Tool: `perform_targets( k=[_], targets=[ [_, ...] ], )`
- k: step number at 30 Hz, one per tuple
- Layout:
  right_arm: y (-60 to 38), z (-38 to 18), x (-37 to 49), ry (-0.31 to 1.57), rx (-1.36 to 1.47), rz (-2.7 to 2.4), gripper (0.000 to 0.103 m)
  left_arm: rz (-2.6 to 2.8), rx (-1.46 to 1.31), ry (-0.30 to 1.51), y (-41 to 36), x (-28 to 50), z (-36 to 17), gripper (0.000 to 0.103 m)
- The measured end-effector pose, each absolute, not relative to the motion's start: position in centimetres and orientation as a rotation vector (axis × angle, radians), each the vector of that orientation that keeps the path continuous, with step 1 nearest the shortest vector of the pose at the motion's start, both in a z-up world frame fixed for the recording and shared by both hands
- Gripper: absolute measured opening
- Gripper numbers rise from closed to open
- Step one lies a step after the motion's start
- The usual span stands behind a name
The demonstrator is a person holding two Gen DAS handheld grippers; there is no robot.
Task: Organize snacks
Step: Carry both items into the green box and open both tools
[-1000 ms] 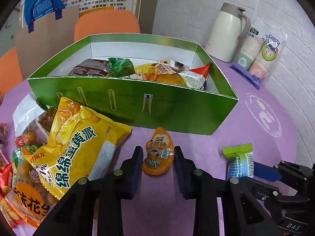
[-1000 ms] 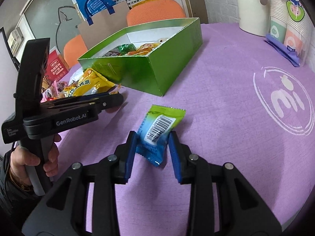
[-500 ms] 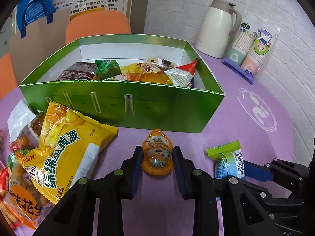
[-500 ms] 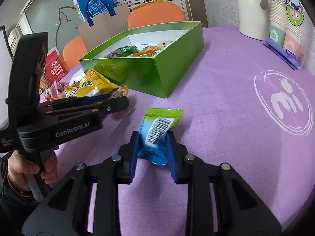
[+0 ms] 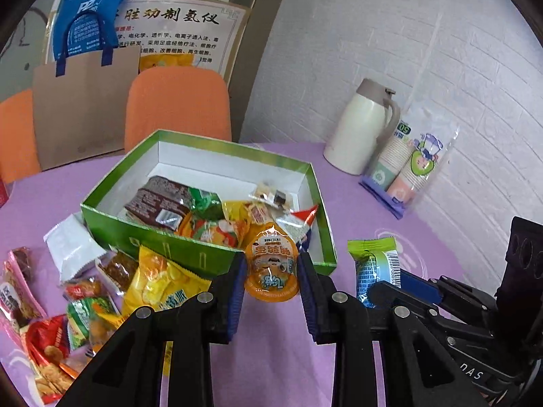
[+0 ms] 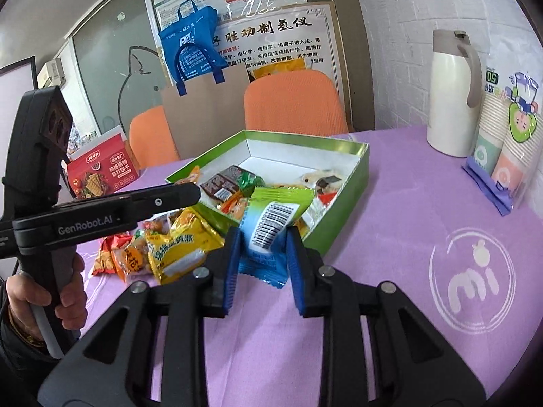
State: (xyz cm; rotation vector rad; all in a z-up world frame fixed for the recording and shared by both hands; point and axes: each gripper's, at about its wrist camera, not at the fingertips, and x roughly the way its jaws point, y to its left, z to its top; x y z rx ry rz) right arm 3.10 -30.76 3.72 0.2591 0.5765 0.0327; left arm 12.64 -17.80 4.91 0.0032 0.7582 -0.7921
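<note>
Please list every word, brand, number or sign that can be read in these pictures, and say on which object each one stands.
"GenRobot.AI": side of the left gripper.
"mi" inside a ring: purple tablecloth.
"50": bag of paper cups.
"胜功制氢仪": heading of the wall poster; its small lines are too small to read.
Barcode digits on the blue-green packet: blurred.
Red box: unreadable.

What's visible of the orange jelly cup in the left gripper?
The orange jelly cup is a small teardrop-shaped plastic cup, glossy, with a sealed printed lid showing a cartoon and Chinese text. It stands upright, narrow tip up, lid facing the camera, clamped at its sides by the left gripper. It is lifted clear of the table, in front of the green box.
</note>
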Motion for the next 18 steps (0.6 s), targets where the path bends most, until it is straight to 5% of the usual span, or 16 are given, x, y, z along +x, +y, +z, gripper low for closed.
perform_targets(
  k=[14, 15, 17, 18],
  targets=[
    [-32.7, 0.5, 10.3, 0.612, 0.236, 0.022, 0.033, -0.737, -0.007, 0.819, -21.1, 19.8, 4.4, 0.031],
    [-32.4, 0.2, 10.5, 0.621, 0.203, 0.018, 0.036, -0.736, -0.004, 0.827, -21.3, 20.1, 4.1, 0.032],
    [-31.9, 0.0, 10.2, 0.605, 0.148, 0.01, 0.074, -0.731, -0.001, 0.835, -21.5, 20.5, 3.6, 0.037],
    [-31.6, -0.1, 9.8, 0.581, 0.125, 0.01, 0.08, -0.731, -0.008, 0.839, -21.4, 20.7, 3.3, 0.055]
  ],
)
